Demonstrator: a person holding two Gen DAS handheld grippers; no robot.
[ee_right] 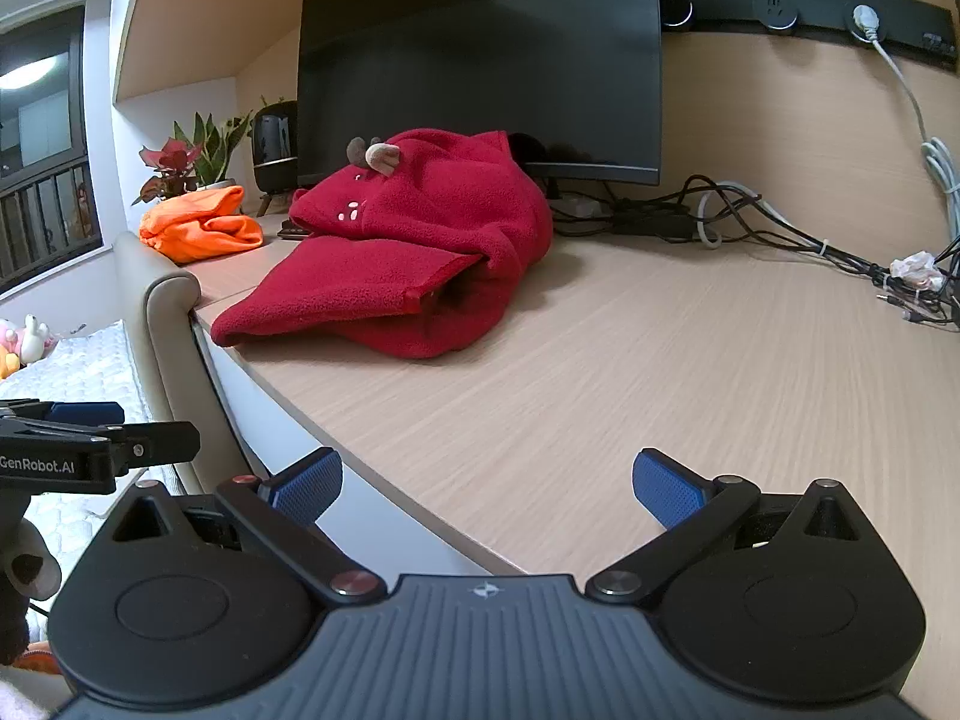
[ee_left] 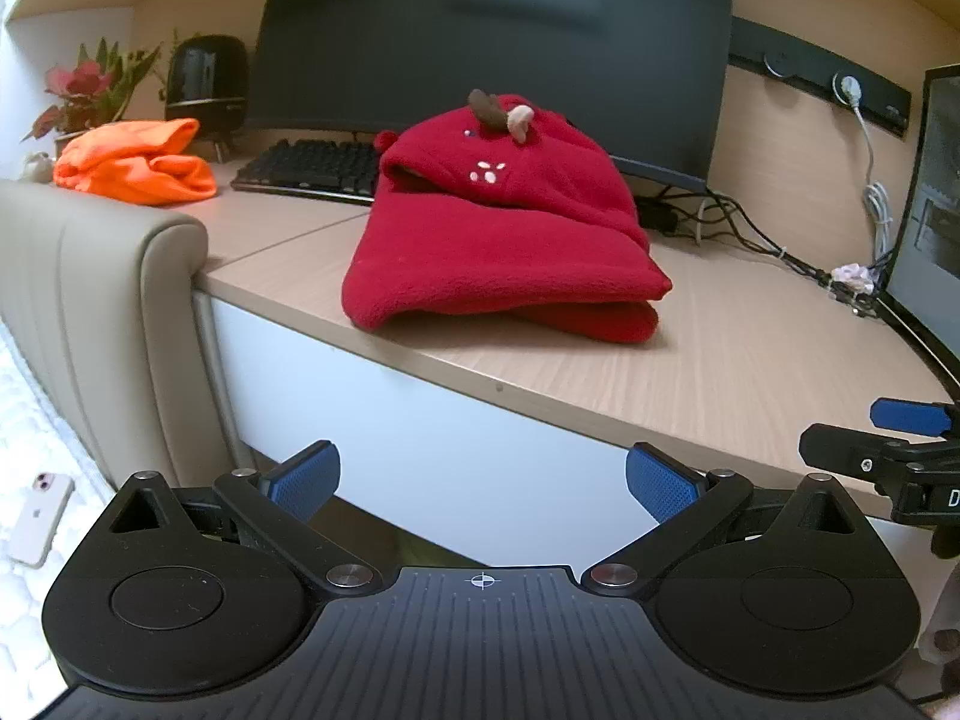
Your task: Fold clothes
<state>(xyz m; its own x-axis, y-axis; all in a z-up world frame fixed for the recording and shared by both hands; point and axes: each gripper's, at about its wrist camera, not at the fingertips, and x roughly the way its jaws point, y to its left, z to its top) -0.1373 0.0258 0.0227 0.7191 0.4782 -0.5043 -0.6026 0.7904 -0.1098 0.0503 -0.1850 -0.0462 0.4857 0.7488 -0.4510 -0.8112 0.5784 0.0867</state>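
Observation:
A red fleece garment [ee_left: 498, 228] with a hood, small antlers and white dots lies folded on the wooden desk [ee_left: 750, 360], near its front edge; the right wrist view shows the same red garment [ee_right: 408, 264] at centre left. An orange garment [ee_left: 135, 162] sits bunched at the desk's far left, and the right wrist view has this orange garment [ee_right: 201, 228] beside a plant. My left gripper [ee_left: 480, 480] hangs open below the desk edge, empty. My right gripper [ee_right: 486, 486] is open over the desk's front edge, empty, well short of the red garment.
A dark monitor [ee_left: 498, 48] and a keyboard [ee_left: 312, 168] stand behind the red garment. Cables [ee_right: 780, 228] trail along the back right. A second screen [ee_left: 936, 192] is at the right. A padded headboard [ee_left: 102, 312] abuts the desk's left end; a phone [ee_left: 42, 516] lies on the bed.

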